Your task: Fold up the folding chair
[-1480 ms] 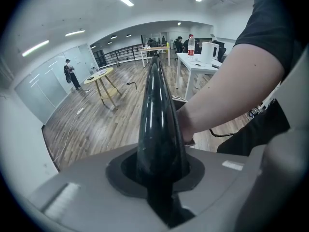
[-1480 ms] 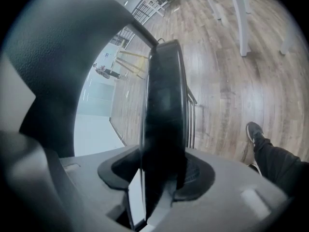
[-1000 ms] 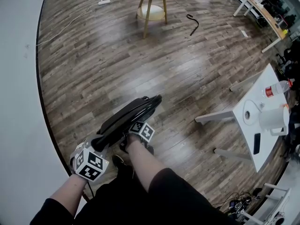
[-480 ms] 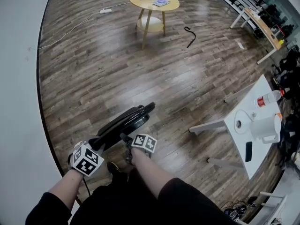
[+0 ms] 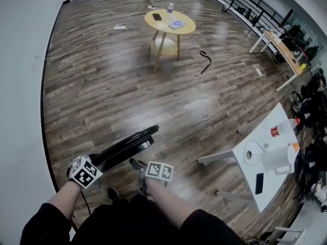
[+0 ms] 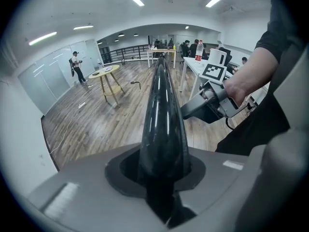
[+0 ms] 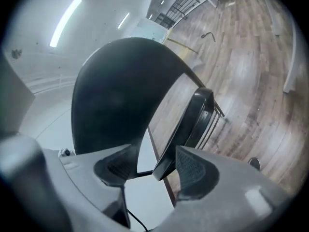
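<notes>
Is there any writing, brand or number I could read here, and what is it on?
No text is legible in any view.
Marker cubes: black-and-white squares only, no words.
Red label on the bottle: too small to read.
Things on the round table: too small to read.

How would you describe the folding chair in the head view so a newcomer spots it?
From the white wall left of the wooden floor, drop to the person's arms at the bottom. The folding chair juts from the left tongs, clamped on its edge. It's black and flattened, unlike the white table and round yellow table.
</notes>
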Motion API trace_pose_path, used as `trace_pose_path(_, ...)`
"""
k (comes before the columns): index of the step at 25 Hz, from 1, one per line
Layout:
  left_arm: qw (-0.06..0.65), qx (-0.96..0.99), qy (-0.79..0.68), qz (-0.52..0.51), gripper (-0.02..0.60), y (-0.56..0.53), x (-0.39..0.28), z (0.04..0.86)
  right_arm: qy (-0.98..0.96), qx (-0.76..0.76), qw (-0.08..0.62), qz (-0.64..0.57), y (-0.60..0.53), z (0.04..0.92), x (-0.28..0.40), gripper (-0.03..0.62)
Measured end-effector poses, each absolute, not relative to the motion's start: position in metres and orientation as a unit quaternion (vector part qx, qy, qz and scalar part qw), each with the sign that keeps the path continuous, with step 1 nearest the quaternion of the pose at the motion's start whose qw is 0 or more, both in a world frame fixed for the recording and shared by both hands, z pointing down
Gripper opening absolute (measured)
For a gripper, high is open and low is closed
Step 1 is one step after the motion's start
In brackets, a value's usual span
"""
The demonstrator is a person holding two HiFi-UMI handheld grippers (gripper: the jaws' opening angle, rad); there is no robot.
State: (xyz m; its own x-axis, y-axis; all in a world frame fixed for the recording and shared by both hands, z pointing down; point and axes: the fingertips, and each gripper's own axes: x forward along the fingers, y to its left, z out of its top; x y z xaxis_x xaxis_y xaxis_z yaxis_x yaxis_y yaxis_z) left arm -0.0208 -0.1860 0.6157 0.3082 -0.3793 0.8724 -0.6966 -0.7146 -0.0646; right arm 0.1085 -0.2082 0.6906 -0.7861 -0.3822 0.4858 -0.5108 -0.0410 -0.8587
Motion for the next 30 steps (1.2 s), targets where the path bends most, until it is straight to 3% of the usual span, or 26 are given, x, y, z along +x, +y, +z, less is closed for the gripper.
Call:
trace_pose_path(10,0.169,0.789,-0.353,0.473,0.104,-0.195,-0.024,0.617,-0.763,0.283,0.06,0.577,-0.215,0.639,0.129,0.236)
trace_pose_path(17,0.164,0.794,-0.347,0.472,0.103,-0.203,-0.024,0.614,-0.834,0.28,0.101,0.464,-0.227,0.596,0.126,0.235)
trace_pose_path(30,0.12,0.819,-0.31,0.468,0.08,-0.222,-0.024,0.603,-0.907,0.283,0.243,0.196,-0.271,0.524,0.107,0.235)
